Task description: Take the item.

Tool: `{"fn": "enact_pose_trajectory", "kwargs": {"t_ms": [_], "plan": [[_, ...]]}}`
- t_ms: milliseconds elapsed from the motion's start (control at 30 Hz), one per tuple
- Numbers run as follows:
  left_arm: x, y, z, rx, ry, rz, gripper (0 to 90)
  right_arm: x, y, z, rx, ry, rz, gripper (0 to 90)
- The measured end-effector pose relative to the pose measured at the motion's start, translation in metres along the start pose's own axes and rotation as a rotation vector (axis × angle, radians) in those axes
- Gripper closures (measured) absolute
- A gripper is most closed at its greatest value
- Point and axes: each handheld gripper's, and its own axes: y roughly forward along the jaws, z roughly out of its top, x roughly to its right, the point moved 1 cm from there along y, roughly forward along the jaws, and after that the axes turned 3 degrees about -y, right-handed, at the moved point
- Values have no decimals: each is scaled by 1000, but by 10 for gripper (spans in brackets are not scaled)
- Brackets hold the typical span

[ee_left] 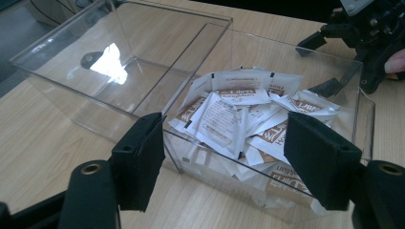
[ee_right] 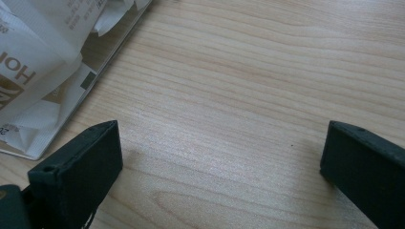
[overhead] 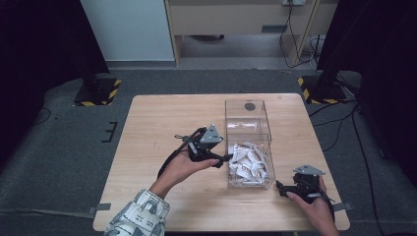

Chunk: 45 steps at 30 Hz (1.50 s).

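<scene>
A clear plastic box [overhead: 248, 115] with two compartments stands on the wooden table [overhead: 157, 123]. Its near compartment holds a heap of white and brown sachets [overhead: 248, 162], and its far compartment is bare. My left gripper [overhead: 225, 158] hovers at the box's left wall, open, with nothing between its jaws. In the left gripper view the sachets [ee_left: 239, 114] lie just beyond the spread jaws of the left gripper [ee_left: 224, 157]. My right gripper [overhead: 279, 187] rests low at the box's near right corner, open over bare wood [ee_right: 224, 157]. Sachets [ee_right: 33, 71] show through the box wall at its left.
A dark round mark [overhead: 250, 106] lies at the box's far end. The table's left half is bare wood. Black stands with yellow-striped bases [overhead: 98, 91] flank the table on grey carpet. A cabinet and cables stand beyond.
</scene>
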Motion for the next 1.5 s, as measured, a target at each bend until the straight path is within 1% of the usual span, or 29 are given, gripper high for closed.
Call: {"fn": "enact_pose_trajectory", "kwargs": {"t_ms": [133, 233, 267, 333, 400, 433, 467, 500, 633, 733, 800, 900, 967, 1000, 1033, 1067, 1100, 1133, 1167, 1267, 1300, 1433, 1500], "plan": [[4, 9, 7, 1, 12, -15, 367, 0, 0, 0, 1, 0, -1, 8], [8, 13, 11, 4, 20, -21, 445, 0, 0, 0, 1, 0, -1, 8], [10, 17, 14, -9, 31, -30, 466, 0, 0, 0, 1, -1, -1, 8], [11, 19, 15, -14, 31, -33, 505, 0, 0, 0, 1, 0, -1, 8], [12, 26, 16, -21, 7, -43, 537, 0, 0, 0, 1, 0, -1, 8], [12, 26, 16, -21, 7, -43, 560, 0, 0, 0, 1, 0, 0, 8], [12, 30, 17, -30, -2, -51, 579, 0, 0, 0, 1, 0, -1, 8], [12, 32, 17, -40, 2, -52, 595, 0, 0, 0, 0, 1, 0, 8], [11, 41, 16, -72, -8, -61, 670, 0, 0, 0, 1, 1, -1, 8], [12, 48, 14, -96, -1, -49, 677, 0, 0, 0, 1, -1, -1, 8], [13, 52, 13, -104, -4, -57, 667, 0, 0, 0, 1, 1, -1, 8], [15, 56, 14, -108, -3, -57, 665, 0, 0, 0, 1, -1, -1, 8], [16, 59, 15, -106, -5, -49, 650, 0, 0, 0, 1, -1, -1, 8], [15, 62, 16, -115, -4, -36, 645, 0, 0, 0, 1, 1, -1, 8], [15, 62, 16, -115, -4, -36, 645, 0, 0, 0, 1, 1, -1, 8], [14, 66, 16, -119, 18, -27, 645, 0, 0, 0, 1, 1, -1, 8], [13, 68, 16, -128, 16, -26, 647, 0, 0, 0, 1, 0, -1, 8], [13, 68, 16, -128, 16, -26, 651, 0, 0, 0, 1, 0, -1, 8], [14, 69, 15, -158, -5, -19, 654, 0, 0, 0, 1, 0, 0, 8], [15, 72, 15, -169, 2, -20, 664, 0, 0, 0, 1, 0, 0, 8], [16, 74, 14, -173, 17, -16, 665, 0, 0, 0, 1, 0, 0, 8], [17, 75, 14, -177, 20, -12, 677, 0, 0, 0, 1, 0, 0, 8], [17, 76, 14, -190, 17, -7, 686, 0, 0, 0, 1, 0, 0, 8]]}}
